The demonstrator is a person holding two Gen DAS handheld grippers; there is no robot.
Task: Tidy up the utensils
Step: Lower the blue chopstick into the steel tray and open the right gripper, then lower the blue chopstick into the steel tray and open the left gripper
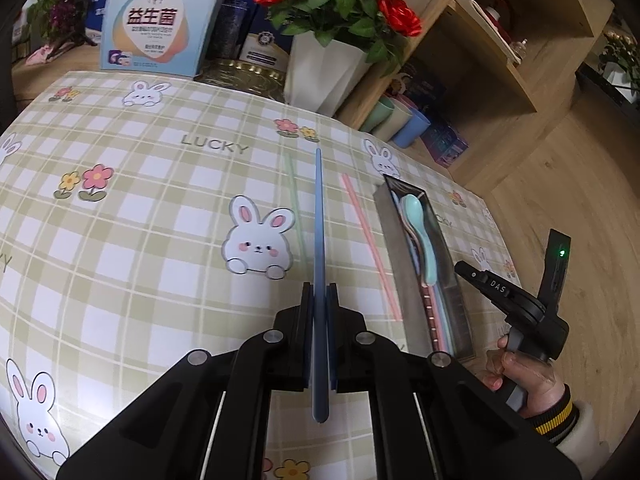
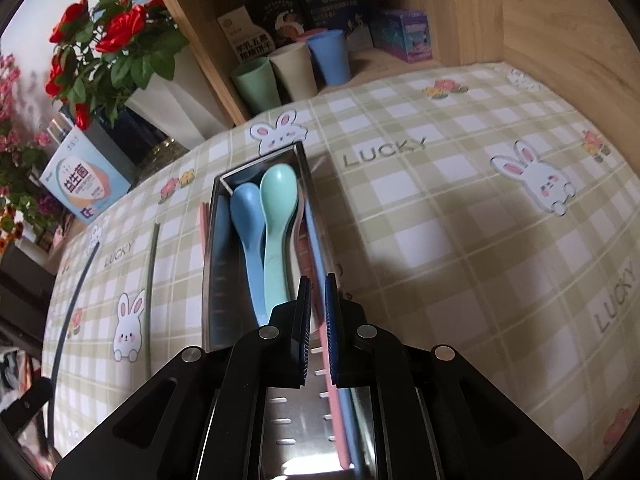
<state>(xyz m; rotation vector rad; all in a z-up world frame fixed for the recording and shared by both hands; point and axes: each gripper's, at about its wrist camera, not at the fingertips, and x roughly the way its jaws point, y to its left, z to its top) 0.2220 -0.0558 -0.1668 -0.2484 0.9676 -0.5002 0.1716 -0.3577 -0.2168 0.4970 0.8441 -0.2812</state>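
Note:
My left gripper [image 1: 319,292] is shut on a blue chopstick [image 1: 319,216] and holds it pointing away above the table. A green chopstick [image 1: 295,200] and a pink chopstick [image 1: 370,246] lie flat on the tablecloth beside it. A steel utensil box [image 2: 212,264] holds a blue spoon [image 2: 245,216], a mint green spoon [image 2: 277,216] and pink and blue chopsticks [image 2: 334,400]. My right gripper [image 2: 318,312] hovers over the near end of the box, its jaws a narrow gap apart with nothing between them. In the left wrist view the box [image 1: 394,240] lies at the right.
The checked bunny tablecloth [image 1: 140,208] covers the table. A white flower pot [image 1: 320,72] with red roses and a carton [image 1: 160,24] stand at the back. Green, beige and blue cups [image 2: 288,68] sit in a wooden shelf [image 2: 520,20] behind the box.

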